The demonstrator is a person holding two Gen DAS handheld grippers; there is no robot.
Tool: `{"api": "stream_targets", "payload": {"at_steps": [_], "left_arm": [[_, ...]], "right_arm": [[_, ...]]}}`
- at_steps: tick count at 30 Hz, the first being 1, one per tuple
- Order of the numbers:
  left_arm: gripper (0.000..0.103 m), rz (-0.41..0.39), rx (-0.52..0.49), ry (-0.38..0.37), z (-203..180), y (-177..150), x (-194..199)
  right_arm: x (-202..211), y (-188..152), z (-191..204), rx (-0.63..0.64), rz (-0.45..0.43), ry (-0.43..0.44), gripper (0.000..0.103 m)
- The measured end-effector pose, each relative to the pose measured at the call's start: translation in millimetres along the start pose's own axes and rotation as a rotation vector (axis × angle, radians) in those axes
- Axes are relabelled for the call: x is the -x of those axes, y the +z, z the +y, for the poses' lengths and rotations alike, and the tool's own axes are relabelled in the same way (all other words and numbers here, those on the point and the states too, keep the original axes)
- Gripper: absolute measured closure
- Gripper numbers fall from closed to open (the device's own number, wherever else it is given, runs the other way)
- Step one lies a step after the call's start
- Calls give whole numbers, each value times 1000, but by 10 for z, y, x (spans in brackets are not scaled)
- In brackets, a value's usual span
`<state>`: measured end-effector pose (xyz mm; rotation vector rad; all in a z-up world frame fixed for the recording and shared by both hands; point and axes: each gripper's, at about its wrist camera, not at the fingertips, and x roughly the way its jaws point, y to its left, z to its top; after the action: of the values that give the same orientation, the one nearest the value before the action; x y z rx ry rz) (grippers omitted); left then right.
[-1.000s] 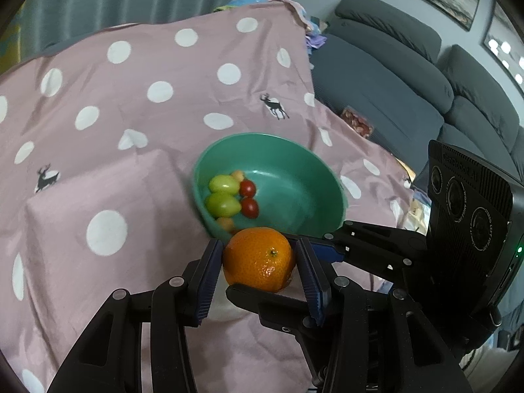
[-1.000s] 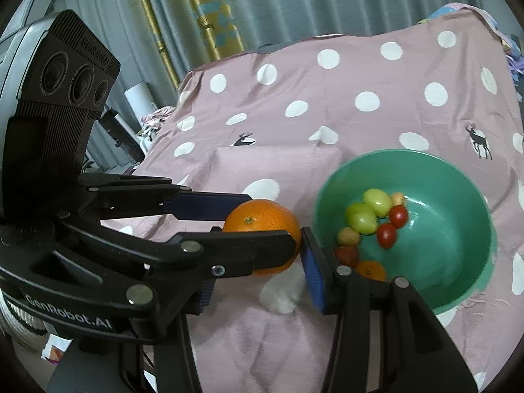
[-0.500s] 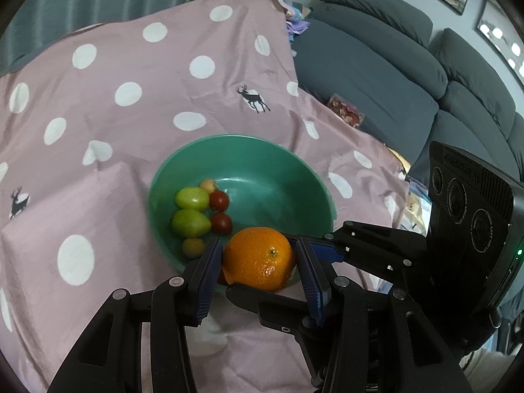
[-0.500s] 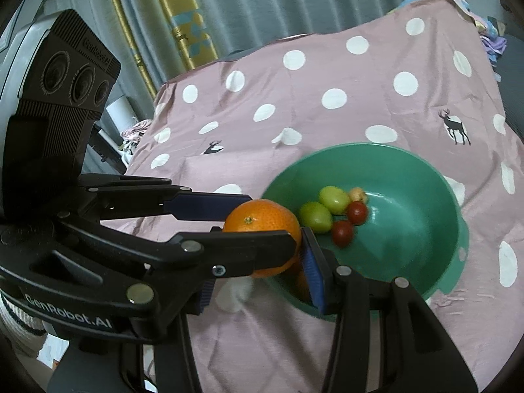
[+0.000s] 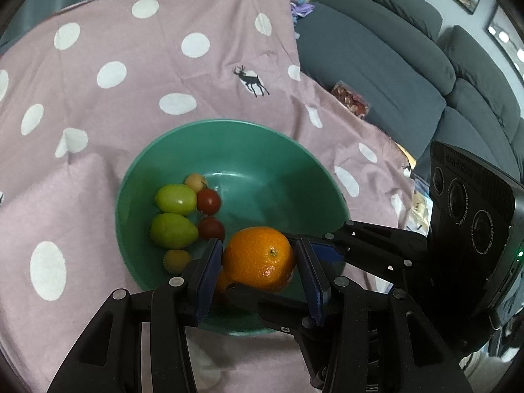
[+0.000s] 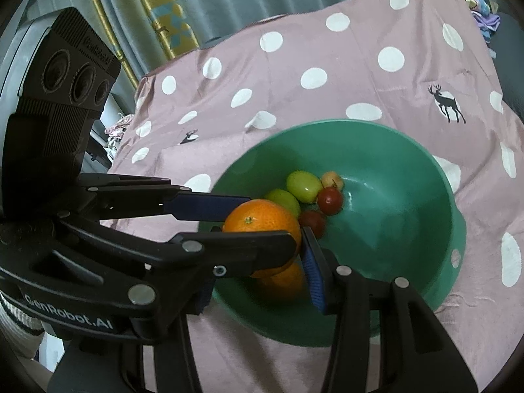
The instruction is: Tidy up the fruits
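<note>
Hanging just above the round green plastic bowl (image 5: 229, 150), the round orange mandarin (image 5: 258, 257) is pinched by the left tool (image 5: 258, 262); the right tool's (image 6: 262, 262) state cannot be told.

Hidden under the gripped fruit
A second orange fruit (image 6: 288, 278) below the fingers (image 6: 312, 275) shows only partly; the orange (image 6: 262, 221) covers it.

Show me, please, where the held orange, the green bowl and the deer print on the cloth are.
orange (image 5: 258, 257), left wrist view, middle of its peel between the pads.
green bowl (image 5: 275, 196), left wrist view, bare inner wall.
deer print (image 6: 446, 103), right wrist view, on the deer's body.
</note>
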<state>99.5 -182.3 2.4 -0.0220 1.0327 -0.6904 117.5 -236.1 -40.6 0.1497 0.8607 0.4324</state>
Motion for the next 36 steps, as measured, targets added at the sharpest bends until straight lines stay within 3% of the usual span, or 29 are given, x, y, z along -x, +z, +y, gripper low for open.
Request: {"api": "stream_targets", "payload": {"at_steps": [7,10,11,15,17,21,24,29,36], "left_arm": [[56,8,13,3,16,17,-84],[56,-1,6,44,-4,17,-51],[54,-5,3,60,-11,15,-27],[27,-45,-7,138,-25,-6,121],[26,-66,-14,172,-45,-14,212],[10,-114,-28,249,-81,-54,415],[9,-144,-32,293,-105,-90,539],[3,-180,-36,366,-120,-164,732],[2,-213,-18,372,-183,-257,969]], "right_arm": [[-41,7,-35,19,23,-64,55],[-11,7,-34,38,25,-118,53],[6,3,-41,40,26,-128,50],[118,-23,-52,40,19,-167,36],[182,-28,-36,45,15,-196,27],[282,-18,30,71,13,-249,13],[363,-8,77,78,4,-268,3],[490,17,162,81,-17,-266,0],[643,27,314,112,-43,-271,0]]}}
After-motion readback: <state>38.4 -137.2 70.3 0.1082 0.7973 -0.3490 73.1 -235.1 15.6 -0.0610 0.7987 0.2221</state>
